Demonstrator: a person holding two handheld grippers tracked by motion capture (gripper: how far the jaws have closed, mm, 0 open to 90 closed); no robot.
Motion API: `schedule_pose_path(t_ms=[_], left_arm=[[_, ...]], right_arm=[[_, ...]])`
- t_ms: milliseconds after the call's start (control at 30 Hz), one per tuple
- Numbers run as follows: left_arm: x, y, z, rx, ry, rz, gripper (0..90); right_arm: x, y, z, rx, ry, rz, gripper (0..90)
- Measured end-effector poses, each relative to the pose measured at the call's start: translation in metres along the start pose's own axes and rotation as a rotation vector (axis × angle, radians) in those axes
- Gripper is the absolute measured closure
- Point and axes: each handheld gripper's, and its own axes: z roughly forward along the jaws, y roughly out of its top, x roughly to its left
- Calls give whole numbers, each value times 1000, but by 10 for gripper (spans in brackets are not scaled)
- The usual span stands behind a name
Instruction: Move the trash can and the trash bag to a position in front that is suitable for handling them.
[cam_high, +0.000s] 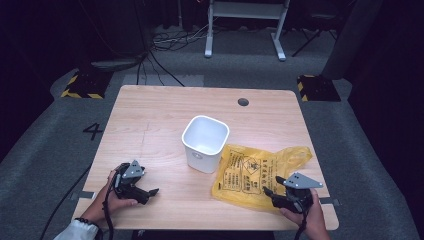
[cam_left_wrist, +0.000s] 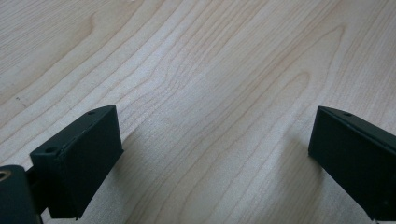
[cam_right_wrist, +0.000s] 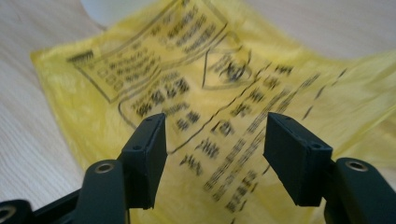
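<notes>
In the high view the yellow bag (cam_high: 252, 172) lay flat on the wooden counter (cam_high: 150, 120), in the lower right part of the frame, its printed black lettering facing up. Its upper left edge touched the white bin (cam_high: 205, 142), which stood upright and open just right of the frame's centre. A twisted yellow corner of the bag reached toward the right edge of the counter.

The right tongs (cam_high: 272, 192) sat at the lower right of the high view, held in a hand (cam_high: 312, 217) that came in from the bottom edge, and lay over the bag's lower right part. In the right gripper view the right tongs (cam_right_wrist: 215, 149) stood partly open, the two black jaws apart with the printed plastic of the yellow bag (cam_right_wrist: 224, 93) showing beneath and between them; the pads did not press on it. Whether the jaw tips touched the plastic could not be told.

The left tongs (cam_high: 150, 192) rested at the lower left of the high view, in a hand (cam_high: 117, 200) with a white sleeve behind it, well apart from the bag and the bin. In the left gripper view the left tongs (cam_left_wrist: 212, 154) stood wide, with bare counter (cam_left_wrist: 210, 70) between the jaws.
</notes>
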Motion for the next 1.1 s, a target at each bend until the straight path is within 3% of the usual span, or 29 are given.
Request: schedule_pose_path(t_ms=[100, 233, 333, 567, 867, 1100], left_arm=[[0, 0, 0, 0, 3, -1, 27], [0, 0, 0, -2, 5, 0, 27], [0, 0, 0, 1, 4, 0, 27], [0, 0, 0, -1, 5, -1, 27], [0, 0, 0, 0, 4, 1, 27], [0, 0, 0, 0, 4, 0, 27]], right_arm=[[3, -8, 10, 48, 7, -4, 396], [4, -19, 25, 90, 7, 27, 382], [3, -22, 27, 79, 12, 33, 378], [-10, -25, 28, 44, -29, 69, 380], [-40, -15, 43, 34, -36, 72, 370], [-47, -10, 49, 36, -34, 72, 365]])
